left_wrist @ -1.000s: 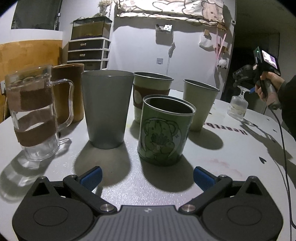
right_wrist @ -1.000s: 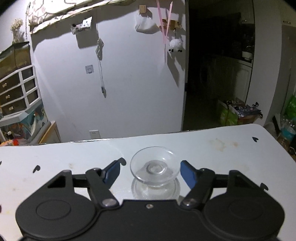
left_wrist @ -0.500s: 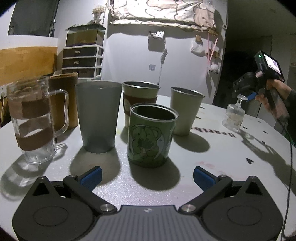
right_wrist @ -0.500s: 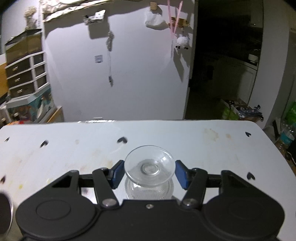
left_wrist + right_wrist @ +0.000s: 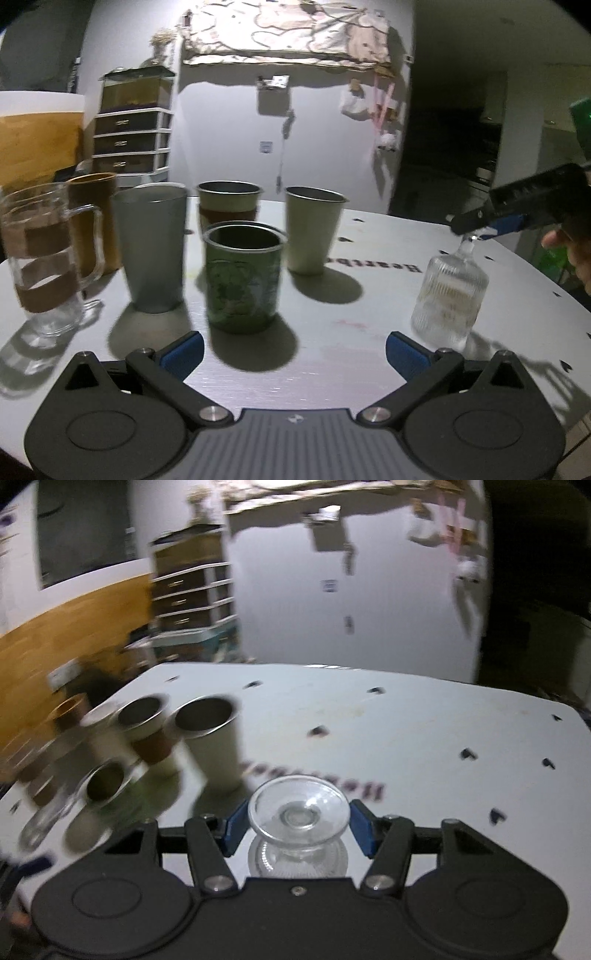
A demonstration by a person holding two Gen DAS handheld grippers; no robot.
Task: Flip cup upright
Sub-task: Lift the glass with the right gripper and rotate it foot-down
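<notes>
A clear ribbed stemmed glass (image 5: 448, 293) hangs upside down, bowl downward, just over the white table (image 5: 369, 306), close to the right fingertip of my left gripper. My right gripper (image 5: 480, 230) holds it by the stem from above. In the right wrist view the glass's round foot (image 5: 298, 816) sits between the blue pads (image 5: 232, 825), and my right gripper (image 5: 297, 825) is shut on the stem below it. My left gripper (image 5: 294, 352) is open and empty, low over the table in front of the green cup (image 5: 242, 277).
Several upright cups stand at the left: a glass mug (image 5: 42, 266), a brown cup (image 5: 94, 221), a grey tumbler (image 5: 153, 249), a banded cup (image 5: 229, 205) and a pale steel cup (image 5: 312, 230). They show blurred in the right wrist view (image 5: 210, 746).
My right gripper closed on the glass's stem and carried it from the far right toward the cups and my left gripper. The right view swung left. The left gripper stayed open.
</notes>
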